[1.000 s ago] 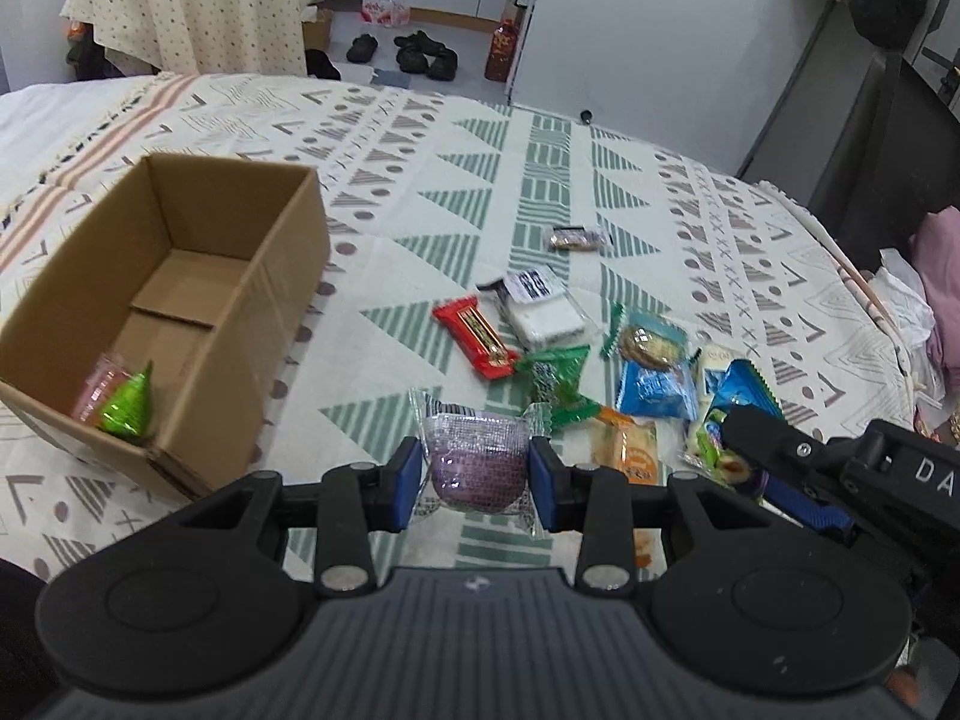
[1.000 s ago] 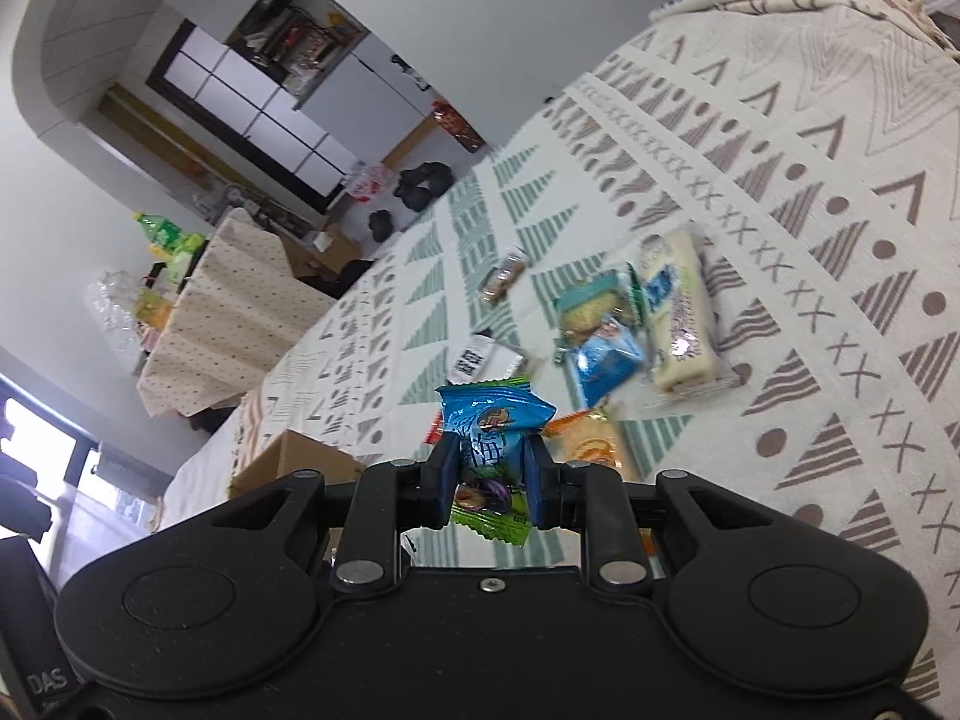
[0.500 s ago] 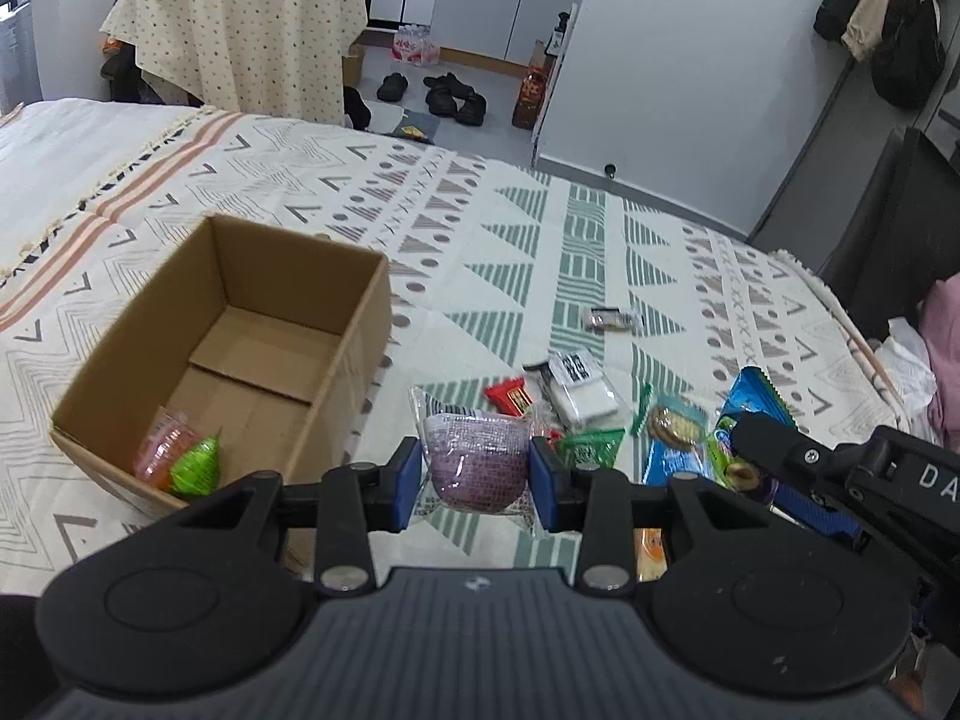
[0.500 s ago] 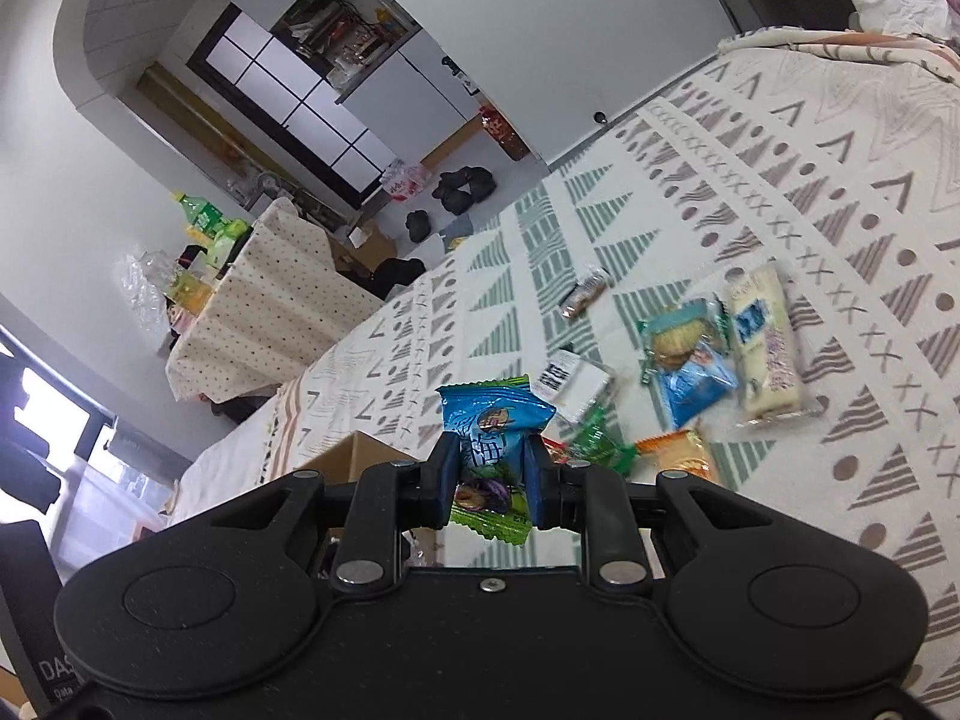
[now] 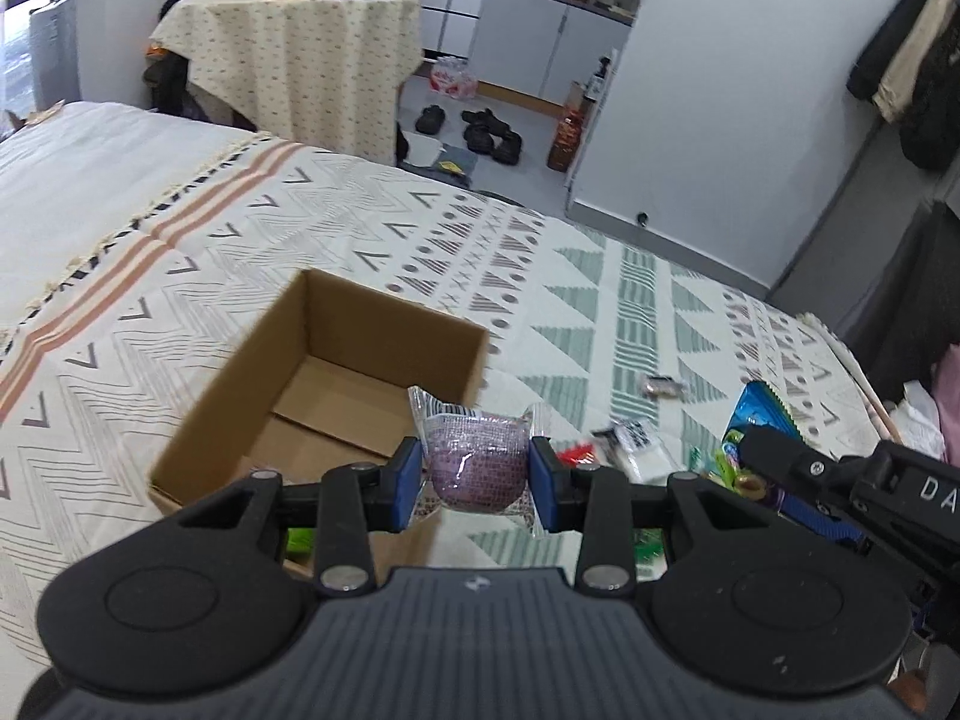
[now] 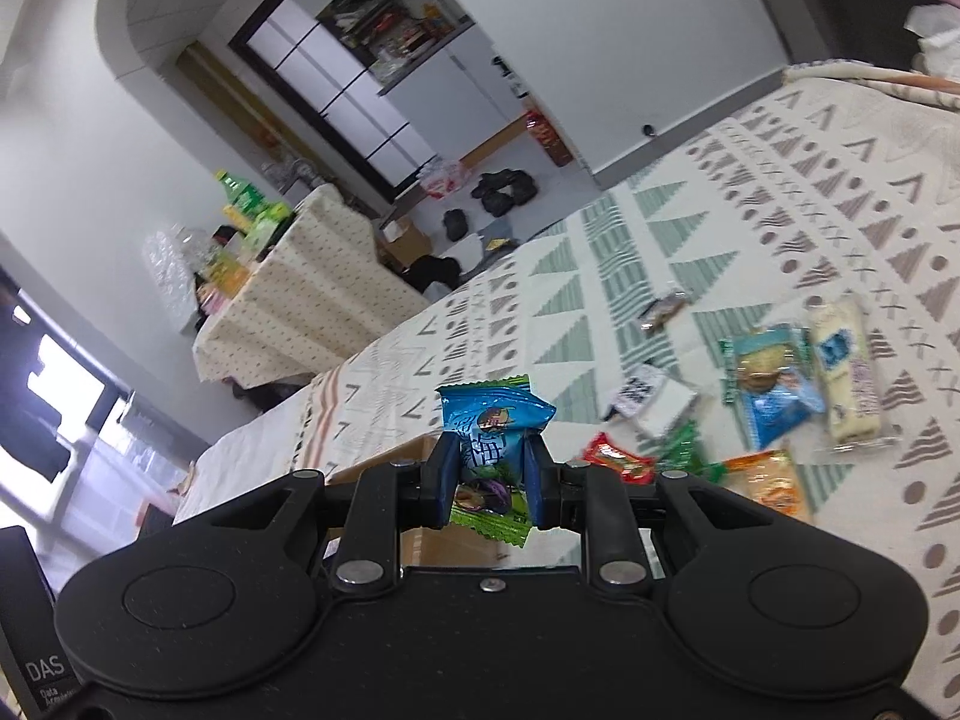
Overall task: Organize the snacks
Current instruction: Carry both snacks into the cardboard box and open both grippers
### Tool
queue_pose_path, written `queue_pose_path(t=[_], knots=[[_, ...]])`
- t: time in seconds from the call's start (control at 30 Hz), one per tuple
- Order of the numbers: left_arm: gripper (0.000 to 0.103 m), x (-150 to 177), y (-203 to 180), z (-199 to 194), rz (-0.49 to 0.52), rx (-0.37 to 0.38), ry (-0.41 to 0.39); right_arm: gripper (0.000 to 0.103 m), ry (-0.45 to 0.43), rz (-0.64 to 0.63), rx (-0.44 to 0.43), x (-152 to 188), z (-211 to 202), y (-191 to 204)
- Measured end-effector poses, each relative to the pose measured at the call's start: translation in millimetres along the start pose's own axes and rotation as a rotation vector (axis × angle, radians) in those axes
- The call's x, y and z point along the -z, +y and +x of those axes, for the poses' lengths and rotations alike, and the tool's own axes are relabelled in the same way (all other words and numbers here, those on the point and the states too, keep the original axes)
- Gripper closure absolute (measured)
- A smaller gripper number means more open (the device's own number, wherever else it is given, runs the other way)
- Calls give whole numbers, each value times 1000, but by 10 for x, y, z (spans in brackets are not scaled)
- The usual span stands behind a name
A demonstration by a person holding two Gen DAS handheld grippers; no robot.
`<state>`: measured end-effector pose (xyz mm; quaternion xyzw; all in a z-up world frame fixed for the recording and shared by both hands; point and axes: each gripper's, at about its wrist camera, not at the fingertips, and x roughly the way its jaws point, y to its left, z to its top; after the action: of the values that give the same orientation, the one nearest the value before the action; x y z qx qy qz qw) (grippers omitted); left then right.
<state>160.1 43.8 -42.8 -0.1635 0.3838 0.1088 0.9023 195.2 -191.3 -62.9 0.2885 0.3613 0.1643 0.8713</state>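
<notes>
My left gripper (image 5: 474, 474) is shut on a clear-wrapped purple snack (image 5: 475, 465) and holds it above the near right corner of an open cardboard box (image 5: 252, 402) on the patterned bedspread. A green snack (image 5: 298, 538) peeks from the box under my fingers. My right gripper (image 6: 489, 480) is shut on a blue and green snack packet (image 6: 489, 426), held above the bed; it also shows at the right of the left wrist view (image 5: 757, 420). The box edge (image 6: 384, 459) shows just behind it.
Several loose snacks lie on the bedspread to the right: a red packet (image 6: 618, 457), a green one (image 6: 681, 450), an orange one (image 6: 765, 480), a blue cookie pack (image 6: 771, 393), a white bar (image 6: 849, 378), a white packet (image 6: 651, 399). A cloth-covered table (image 5: 300, 54) stands beyond the bed.
Both grippers have risen and moved left toward the box with their snacks. The box now sits closer beneath the left gripper, and the views tilt up.
</notes>
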Motion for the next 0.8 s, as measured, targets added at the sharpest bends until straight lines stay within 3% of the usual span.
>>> queue_pose_path(t=[0.6, 0.8], knots=[[64, -156, 880, 234, -118, -16, 48, 80, 117, -107, -36, 401, 486, 747], [54, -145, 1013, 301, -121, -31, 66, 80, 147, -126, -25, 525, 627, 880]])
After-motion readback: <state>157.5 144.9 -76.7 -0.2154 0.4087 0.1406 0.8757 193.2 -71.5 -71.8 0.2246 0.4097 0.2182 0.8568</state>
